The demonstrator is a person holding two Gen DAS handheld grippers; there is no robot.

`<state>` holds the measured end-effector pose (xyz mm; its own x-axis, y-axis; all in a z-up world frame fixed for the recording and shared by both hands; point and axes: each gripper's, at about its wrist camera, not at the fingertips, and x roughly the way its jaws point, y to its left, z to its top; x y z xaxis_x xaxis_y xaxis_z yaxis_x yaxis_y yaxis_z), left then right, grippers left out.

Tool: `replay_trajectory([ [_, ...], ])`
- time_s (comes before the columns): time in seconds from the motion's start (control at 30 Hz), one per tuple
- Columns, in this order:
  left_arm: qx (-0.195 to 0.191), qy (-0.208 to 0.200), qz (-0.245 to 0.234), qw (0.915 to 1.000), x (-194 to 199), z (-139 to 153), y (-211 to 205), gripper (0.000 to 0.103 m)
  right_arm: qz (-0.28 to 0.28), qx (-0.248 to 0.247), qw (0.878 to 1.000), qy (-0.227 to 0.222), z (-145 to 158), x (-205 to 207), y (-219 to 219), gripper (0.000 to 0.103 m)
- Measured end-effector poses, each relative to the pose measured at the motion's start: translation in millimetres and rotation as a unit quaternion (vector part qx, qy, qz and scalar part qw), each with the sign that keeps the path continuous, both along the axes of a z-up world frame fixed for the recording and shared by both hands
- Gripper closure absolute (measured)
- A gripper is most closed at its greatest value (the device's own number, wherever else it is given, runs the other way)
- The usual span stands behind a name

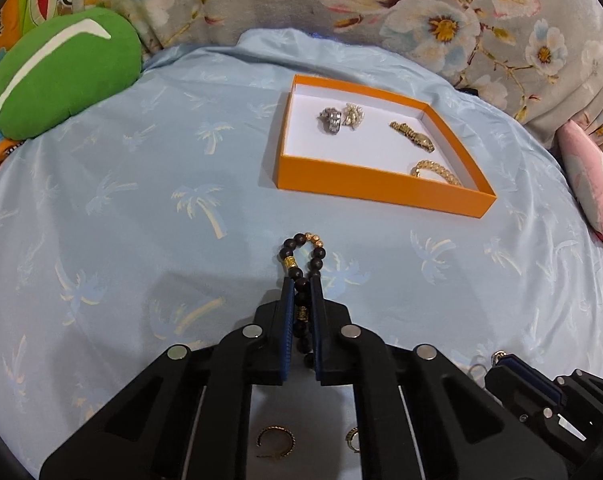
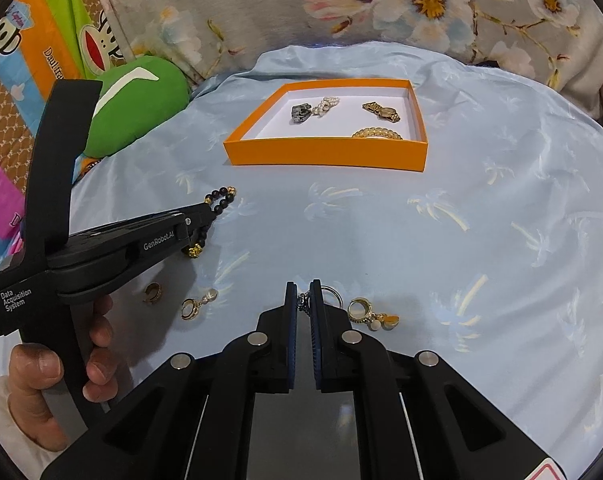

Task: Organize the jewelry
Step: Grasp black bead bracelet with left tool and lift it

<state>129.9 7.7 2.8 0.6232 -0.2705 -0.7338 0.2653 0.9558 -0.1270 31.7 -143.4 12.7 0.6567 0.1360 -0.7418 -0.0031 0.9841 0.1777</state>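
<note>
Two grippers work the blue bedsheet (image 2: 481, 208). Nearest, my right gripper (image 2: 303, 292) is nearly closed on a small silver chain piece (image 2: 303, 302), pinched low to lift it. Beside it lie hoop earrings (image 2: 371, 314). My left gripper (image 1: 302, 284) clamps a dark beaded bracelet (image 1: 303, 254), its loop dangling forward. Beyond, the orange box (image 1: 381, 190) holds sorted pieces, presumably the destination.

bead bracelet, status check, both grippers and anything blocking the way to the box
Left gripper shut on bead bracelet. Right gripper shut on small silver piece. Orange box ahead, four pieces inside. Path over blue sheet open.
</note>
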Motion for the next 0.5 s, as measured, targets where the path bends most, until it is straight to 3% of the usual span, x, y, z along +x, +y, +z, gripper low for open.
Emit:
replay_trajectory([
  [0.27,-0.025,0.017,-0.003,0.9995,5.5,1.0,6.5,0.095,-0.001,0.005,1.0,0.001,0.0,0.0,-2.8,0.096],
  [0.5,-0.006,0.021,-0.006,0.9997,6.6,-6.0,-1.1,0.095,-0.001,0.006,1.0,0.001,-0.1,0.3,-2.2,0.096],
])
